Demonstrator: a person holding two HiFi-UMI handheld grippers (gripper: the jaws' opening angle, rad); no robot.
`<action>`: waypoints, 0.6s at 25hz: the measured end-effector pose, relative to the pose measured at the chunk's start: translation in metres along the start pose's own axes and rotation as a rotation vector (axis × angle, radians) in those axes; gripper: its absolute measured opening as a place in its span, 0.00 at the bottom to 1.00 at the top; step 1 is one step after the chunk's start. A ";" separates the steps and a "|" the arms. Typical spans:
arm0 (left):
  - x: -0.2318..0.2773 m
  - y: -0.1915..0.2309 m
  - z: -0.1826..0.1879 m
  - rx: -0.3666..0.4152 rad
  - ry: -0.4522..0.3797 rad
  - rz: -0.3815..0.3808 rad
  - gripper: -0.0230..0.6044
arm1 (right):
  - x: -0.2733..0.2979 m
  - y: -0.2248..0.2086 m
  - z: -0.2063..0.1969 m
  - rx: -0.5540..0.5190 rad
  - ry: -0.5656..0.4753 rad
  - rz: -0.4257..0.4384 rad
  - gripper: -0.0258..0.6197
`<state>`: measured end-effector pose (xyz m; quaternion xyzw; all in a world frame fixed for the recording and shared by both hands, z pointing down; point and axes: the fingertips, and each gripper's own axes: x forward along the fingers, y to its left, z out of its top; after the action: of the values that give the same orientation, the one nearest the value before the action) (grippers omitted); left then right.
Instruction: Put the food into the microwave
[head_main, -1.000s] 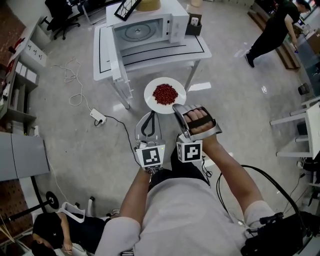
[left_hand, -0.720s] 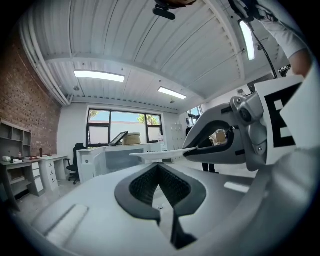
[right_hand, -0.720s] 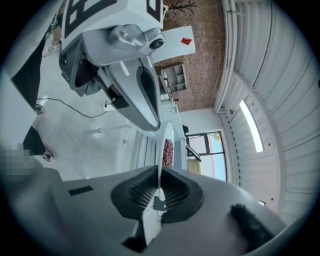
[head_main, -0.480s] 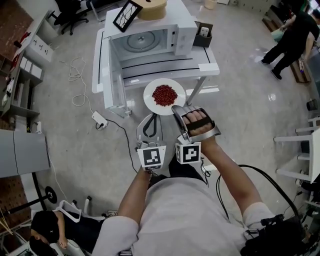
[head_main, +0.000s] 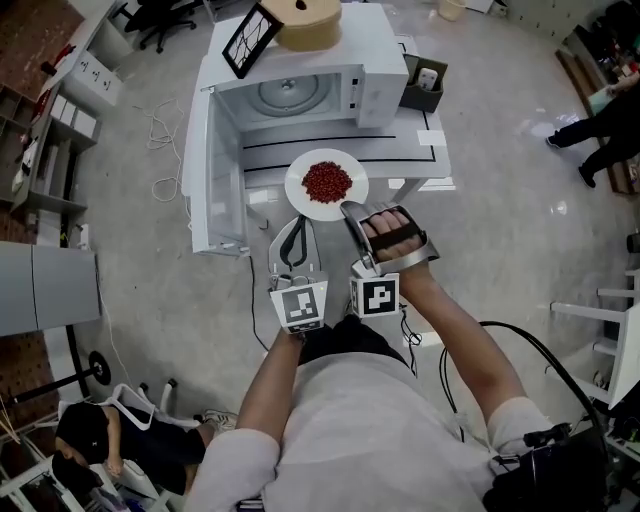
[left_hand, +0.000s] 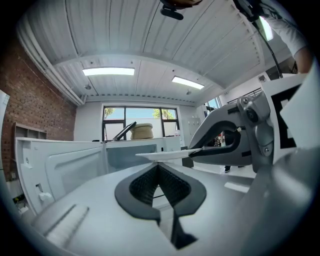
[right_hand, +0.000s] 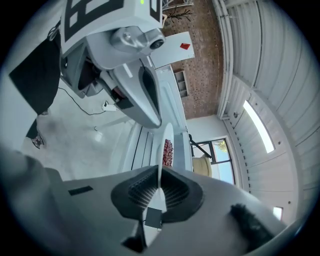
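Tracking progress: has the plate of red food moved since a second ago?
Yes. The plate, pinched by the right hand-held gripper, has gone from over the floor to over the front edge of the table, nearer the open microwave.

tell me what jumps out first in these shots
A white plate heaped with red food hangs mid-picture in the head view, its near rim pinched in the right gripper, whose jaws are shut on it. Just beyond stands a white microwave on a white table, its door swung wide open to the left.
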<state>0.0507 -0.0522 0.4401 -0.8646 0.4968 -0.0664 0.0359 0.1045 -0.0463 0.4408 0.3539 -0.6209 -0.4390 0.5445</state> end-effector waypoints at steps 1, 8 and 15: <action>0.003 0.002 -0.001 0.006 0.007 0.005 0.05 | 0.005 -0.003 0.000 0.004 -0.010 -0.001 0.07; 0.046 0.034 -0.001 0.028 0.001 0.044 0.05 | 0.060 -0.013 -0.002 0.018 -0.035 0.009 0.07; 0.098 0.064 -0.024 0.040 0.035 0.038 0.05 | 0.121 -0.023 -0.008 0.022 -0.008 0.048 0.07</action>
<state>0.0413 -0.1688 0.4632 -0.8528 0.5122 -0.0910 0.0458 0.0924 -0.1666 0.4637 0.3430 -0.6361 -0.4205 0.5485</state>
